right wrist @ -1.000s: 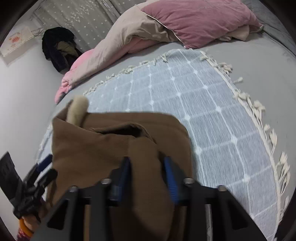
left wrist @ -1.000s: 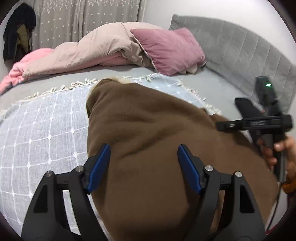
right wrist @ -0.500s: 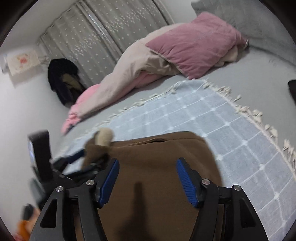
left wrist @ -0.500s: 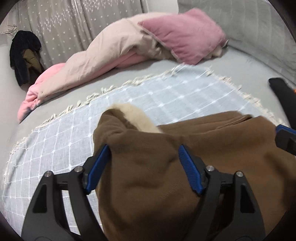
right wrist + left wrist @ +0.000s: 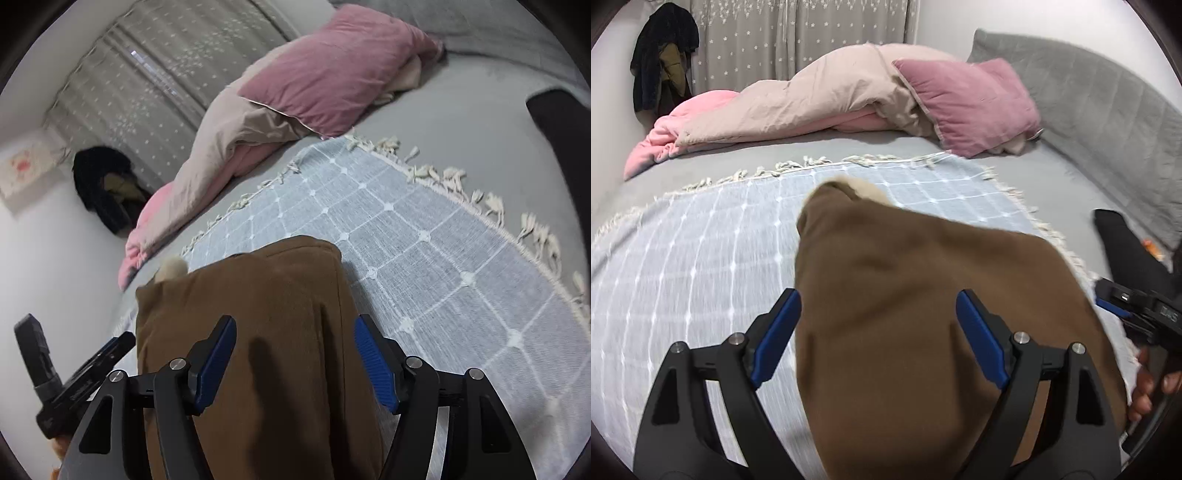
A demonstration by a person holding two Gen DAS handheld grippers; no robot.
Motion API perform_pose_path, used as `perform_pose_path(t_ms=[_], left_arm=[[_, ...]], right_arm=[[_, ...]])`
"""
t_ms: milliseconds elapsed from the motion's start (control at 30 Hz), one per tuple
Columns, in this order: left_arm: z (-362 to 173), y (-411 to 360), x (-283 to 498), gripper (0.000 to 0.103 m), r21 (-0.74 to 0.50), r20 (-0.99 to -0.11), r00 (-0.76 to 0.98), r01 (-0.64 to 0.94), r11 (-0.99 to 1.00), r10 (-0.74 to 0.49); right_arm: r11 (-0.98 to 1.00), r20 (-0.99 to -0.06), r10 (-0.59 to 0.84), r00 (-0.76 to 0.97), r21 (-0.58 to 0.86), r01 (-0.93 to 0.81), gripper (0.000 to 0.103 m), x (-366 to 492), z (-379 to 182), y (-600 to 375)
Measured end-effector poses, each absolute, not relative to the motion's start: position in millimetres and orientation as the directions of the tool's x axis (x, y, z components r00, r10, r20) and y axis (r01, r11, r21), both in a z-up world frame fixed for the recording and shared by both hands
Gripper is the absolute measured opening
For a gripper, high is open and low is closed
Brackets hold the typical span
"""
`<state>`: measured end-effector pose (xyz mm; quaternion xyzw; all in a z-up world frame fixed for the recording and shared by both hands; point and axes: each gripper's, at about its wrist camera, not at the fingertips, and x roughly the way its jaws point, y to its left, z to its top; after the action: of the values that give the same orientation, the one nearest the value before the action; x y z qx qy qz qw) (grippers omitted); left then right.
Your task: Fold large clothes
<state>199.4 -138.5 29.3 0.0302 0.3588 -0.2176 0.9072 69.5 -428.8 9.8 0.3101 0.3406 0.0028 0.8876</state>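
Both grippers are gaping wide, gripping nothing.
I'm hovering my left gripper [image 5: 875, 339] and right gripper [image 5: 295, 360] over the brown garment [image 5: 923, 314]; its bulky fold risks springing open.

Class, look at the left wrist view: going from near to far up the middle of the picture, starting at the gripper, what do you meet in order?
Left gripper → brown garment → checked blanket → grey sheet → beige duvet → curtain.

Brown garment [image 5: 923, 314] with cream trim on pale-blue white-checked throw [image 5: 683, 266]; pink pillow [image 5: 967, 103].
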Motion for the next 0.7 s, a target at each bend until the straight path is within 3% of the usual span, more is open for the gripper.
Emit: perform_pose_path(t_ms=[100, 333, 600, 700], left_arm=[[21, -131, 164, 0.086, -0.109, -0.642, 0.666, 0.411, 0.905, -0.38], [-24, -111, 121, 0.091, -0.197, -0.7, 0.583, 0.398, 0.896, -0.413], [-10, -94, 112, 0.093, -0.231, -0.762, 0.482, 0.423, 0.876, -0.433], [2, -91, 117, 0.093, -0.219, -0.765, 0.478, 0.435, 0.873, -0.431]], right_arm=[[0.858, -0.614, 0.2, 0.763, 0.486, 0.166, 0.074, 49, 19, -411], [0.897, -0.714, 0.2, 0.672, 0.409, 0.168, 0.074, 25, -16, -388], [0.926, -0.752, 0.175, 0.635, 0.345, 0.153, 0.082, 0, -13, -396], [0.898, -0.743, 0.242, 0.623, 0.415, 0.147, 0.082, -5, -6, -409]])
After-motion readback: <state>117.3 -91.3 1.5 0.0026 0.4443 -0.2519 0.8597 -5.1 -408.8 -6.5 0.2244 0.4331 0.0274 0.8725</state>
